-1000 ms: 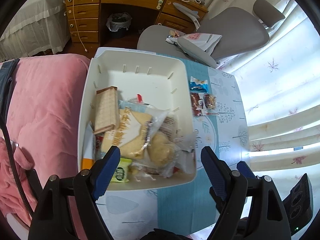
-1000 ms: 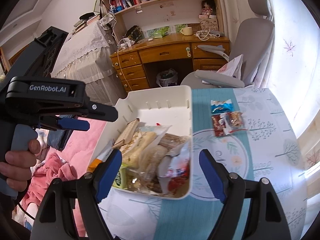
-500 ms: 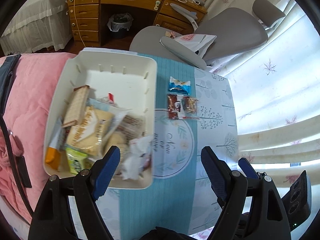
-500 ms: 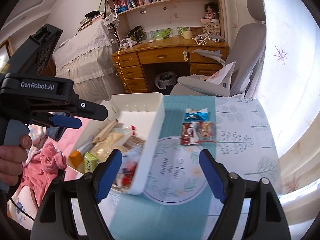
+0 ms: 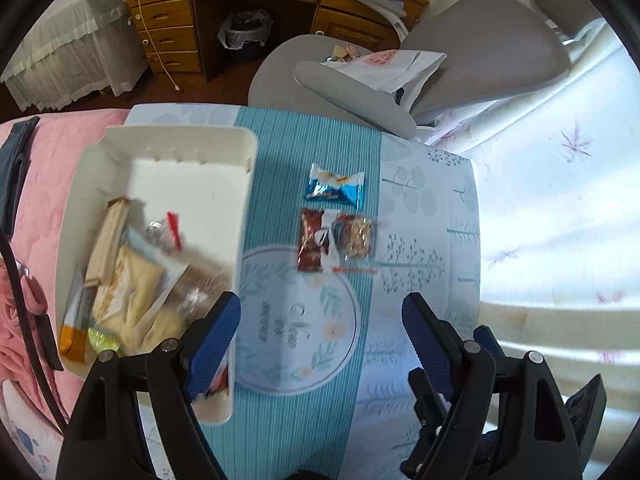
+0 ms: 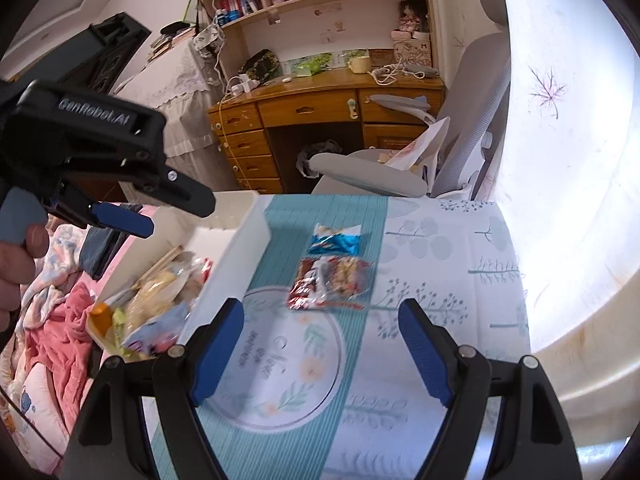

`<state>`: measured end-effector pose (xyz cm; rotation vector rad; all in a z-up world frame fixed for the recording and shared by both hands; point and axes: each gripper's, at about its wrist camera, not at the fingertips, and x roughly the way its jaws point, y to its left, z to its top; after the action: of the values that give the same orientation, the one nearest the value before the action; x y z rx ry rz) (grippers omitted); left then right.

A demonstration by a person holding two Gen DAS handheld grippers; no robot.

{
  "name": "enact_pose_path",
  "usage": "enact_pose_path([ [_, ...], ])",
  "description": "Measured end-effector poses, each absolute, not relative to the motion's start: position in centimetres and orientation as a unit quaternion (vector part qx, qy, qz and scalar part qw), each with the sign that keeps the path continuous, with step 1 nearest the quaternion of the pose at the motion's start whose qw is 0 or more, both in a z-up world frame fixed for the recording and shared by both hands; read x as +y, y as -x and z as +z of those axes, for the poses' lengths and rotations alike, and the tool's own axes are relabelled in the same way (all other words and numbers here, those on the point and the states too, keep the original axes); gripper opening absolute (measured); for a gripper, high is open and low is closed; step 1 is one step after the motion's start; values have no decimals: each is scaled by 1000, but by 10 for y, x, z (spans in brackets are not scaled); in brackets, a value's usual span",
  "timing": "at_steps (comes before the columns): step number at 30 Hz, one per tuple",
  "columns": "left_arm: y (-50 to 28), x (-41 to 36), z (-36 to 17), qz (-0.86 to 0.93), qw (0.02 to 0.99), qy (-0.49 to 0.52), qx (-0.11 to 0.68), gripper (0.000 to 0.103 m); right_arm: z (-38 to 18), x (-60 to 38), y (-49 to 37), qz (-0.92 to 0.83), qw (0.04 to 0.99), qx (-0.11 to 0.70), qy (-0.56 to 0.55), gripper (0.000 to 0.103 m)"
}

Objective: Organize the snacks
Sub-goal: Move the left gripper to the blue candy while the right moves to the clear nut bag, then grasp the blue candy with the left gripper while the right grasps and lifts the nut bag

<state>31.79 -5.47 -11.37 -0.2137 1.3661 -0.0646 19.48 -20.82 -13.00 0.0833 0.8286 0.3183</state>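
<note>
The tabletop (image 5: 424, 216) carries a white bin (image 5: 192, 200) heaped with snack packets. Just right of the bin lie a blue wrapper (image 5: 336, 186) and, nearer, a brown-and-clear packet (image 5: 336, 242). Left tool (image 5: 320, 320) and right tool (image 6: 320, 336) both gape wide, empty.

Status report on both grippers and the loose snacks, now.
Left gripper open, empty. Right gripper open, empty. Blue packet and red-and-clear packets lie on the tablecloth beside the white bin. Nothing in the way.

Left wrist looks steeply down, right slants; both share the tablecloth (image 5: 304, 432).
</note>
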Motion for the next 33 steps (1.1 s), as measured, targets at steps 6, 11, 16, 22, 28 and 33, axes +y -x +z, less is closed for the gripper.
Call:
enact_pose_path([
  [6,-370,-78,-146,-13,761,88,643,82,-164,-216,-231,154,901,402,-59,80],
  [11,-396,-89,-179,-4,758,97,644,82,-199,-212,-250,153,899,406,-53,80],
  [16,-416,-100,-216,-5,752,112,649,82,-231,-205,-266,159,898,405,-58,80],
  [22,-433,-108,-250,3,752,113,649,82,-253,-189,-277,186,897,399,-33,80],
  [28,-446,-116,-280,13,750,105,653,82,-266,-179,-284,178,896,406,-12,80],
  [33,-453,-121,-299,18,743,96,662,81,-271,-182,-289,182,892,413,-30,80],
])
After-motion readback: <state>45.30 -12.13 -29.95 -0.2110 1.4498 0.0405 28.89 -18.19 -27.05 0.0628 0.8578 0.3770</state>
